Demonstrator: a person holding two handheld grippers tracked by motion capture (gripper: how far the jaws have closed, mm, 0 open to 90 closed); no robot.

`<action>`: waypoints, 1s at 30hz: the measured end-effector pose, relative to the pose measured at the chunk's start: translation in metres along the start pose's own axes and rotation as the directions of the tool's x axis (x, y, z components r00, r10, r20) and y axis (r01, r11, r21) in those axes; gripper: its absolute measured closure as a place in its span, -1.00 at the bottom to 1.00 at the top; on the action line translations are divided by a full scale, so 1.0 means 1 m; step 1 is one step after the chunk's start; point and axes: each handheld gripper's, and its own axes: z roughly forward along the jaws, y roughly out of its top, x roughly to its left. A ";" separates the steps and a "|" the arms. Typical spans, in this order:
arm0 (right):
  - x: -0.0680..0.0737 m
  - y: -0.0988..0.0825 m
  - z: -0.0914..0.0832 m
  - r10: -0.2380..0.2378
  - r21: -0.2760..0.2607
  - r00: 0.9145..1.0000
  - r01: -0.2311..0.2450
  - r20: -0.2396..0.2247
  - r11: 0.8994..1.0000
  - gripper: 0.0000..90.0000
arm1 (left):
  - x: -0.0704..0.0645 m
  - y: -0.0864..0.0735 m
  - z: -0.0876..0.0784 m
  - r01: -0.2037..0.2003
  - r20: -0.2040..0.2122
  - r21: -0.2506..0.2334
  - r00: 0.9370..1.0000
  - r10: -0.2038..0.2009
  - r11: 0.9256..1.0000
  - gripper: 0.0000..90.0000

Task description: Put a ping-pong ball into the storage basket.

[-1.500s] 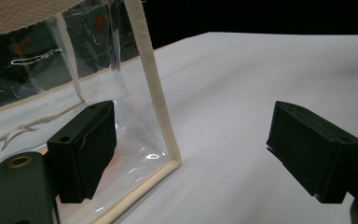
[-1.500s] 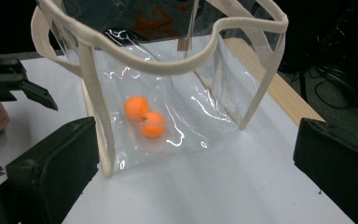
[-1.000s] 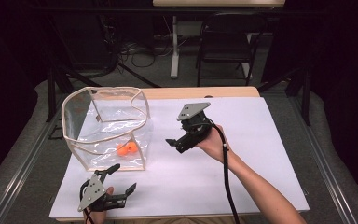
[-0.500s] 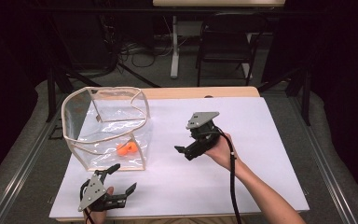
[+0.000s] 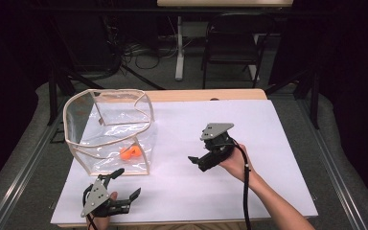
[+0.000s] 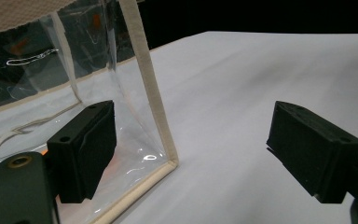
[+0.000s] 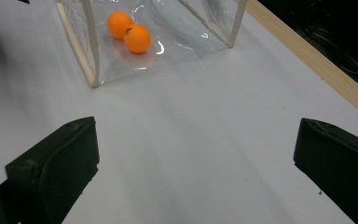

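A clear plastic bag [image 5: 106, 125] with beige trim stands open-topped at the table's left, holding two orange balls [image 5: 131, 152]. My left gripper [image 5: 128, 183] rests open near the front edge, just in front of the bag. In the left gripper view, the bag's trimmed corner [image 6: 147, 88] stands between the spread jaws of the left gripper [image 6: 198, 149]. A hand holds my right gripper [image 5: 197, 158] open above mid-table, pointing left at the bag. In the right gripper view, the right gripper [image 7: 193, 163] is empty, with the balls [image 7: 130, 31] ahead inside the bag [image 7: 92, 56].
A white sheet covers the table [image 5: 273, 139], with a wooden strip [image 5: 206, 94] along its far edge. A black chair [image 5: 232, 48] and floor cables lie beyond the table. A black cable [image 5: 245, 191] runs along the right forearm.
My right gripper has drawn back from the bag, moving right, toward the person and lower. The left gripper, bag and balls have stayed put.
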 end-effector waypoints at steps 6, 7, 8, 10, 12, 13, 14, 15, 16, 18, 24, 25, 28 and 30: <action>0.001 -0.012 -0.004 0.008 0.005 1.000 -0.008 0.012 1.000 -1.00 | 0.000 0.000 0.000 0.003 -0.001 -0.001 1.000 -0.003 1.000 -0.65; 0.002 -0.014 -0.005 0.011 0.010 1.000 -0.011 0.012 1.000 -1.00 | 0.000 0.000 0.000 0.001 0.000 0.000 1.000 -0.001 1.000 -0.65; 0.002 -0.016 -0.005 0.010 0.008 1.000 -0.010 0.016 1.000 -1.00 | 0.000 0.000 0.000 0.002 -0.001 -0.001 1.000 -0.002 1.000 -0.65; 0.003 -0.021 -0.007 0.017 0.010 1.000 -0.017 0.019 1.000 -1.00 | 0.000 0.000 0.000 0.002 -0.001 -0.001 1.000 -0.002 1.000 -0.65; 0.004 -0.026 -0.008 0.019 0.012 1.000 -0.019 0.022 1.000 -1.00 | 0.000 0.000 0.000 0.002 -0.001 -0.001 1.000 -0.002 1.000 -0.65; 0.005 -0.028 -0.009 0.020 0.014 1.000 -0.021 0.024 1.000 -1.00 | 0.000 0.000 0.000 0.003 -0.001 -0.001 1.000 -0.003 1.000 -0.65; 0.006 -0.030 -0.009 0.022 0.017 0.999 -0.022 0.023 1.000 -1.00 | 0.000 0.000 0.000 0.001 -0.002 0.000 1.000 -0.001 1.000 -0.65; 0.006 -0.032 -0.009 0.024 0.021 0.999 -0.024 0.025 0.999 -1.00 | 0.000 0.000 0.000 0.001 -0.001 0.000 1.000 -0.001 1.000 -0.65; 0.007 -0.035 -0.010 0.022 0.025 0.999 -0.022 0.027 0.999 -1.00 | 0.000 0.000 0.000 0.001 -0.002 0.000 1.000 -0.001 1.000 -0.65; 0.008 -0.039 -0.011 0.024 0.029 0.999 -0.024 0.032 0.999 -1.00 | 0.000 0.000 0.000 0.002 -0.001 0.000 1.000 -0.002 1.000 -0.65; 0.008 -0.053 -0.014 0.041 0.046 0.998 -0.043 0.040 0.998 -1.00 | 0.000 0.000 0.000 0.001 -0.001 0.000 1.000 -0.001 1.000 -0.65; 0.008 -0.055 -0.015 0.042 0.044 0.998 -0.043 0.040 0.998 -1.00 | 0.000 0.000 0.000 0.001 -0.002 0.001 1.000 -0.001 1.000 -0.65; 0.009 -0.061 -0.016 0.047 0.048 0.998 -0.049 0.045 0.998 -1.00 | 0.000 0.000 0.000 0.001 -0.002 0.001 1.000 -0.001 1.000 -0.65; 0.010 -0.064 -0.017 0.051 0.050 0.998 -0.053 0.047 0.997 -1.00 | -0.001 0.000 0.000 0.001 -0.002 -0.002 1.000 -0.001 1.000 -0.65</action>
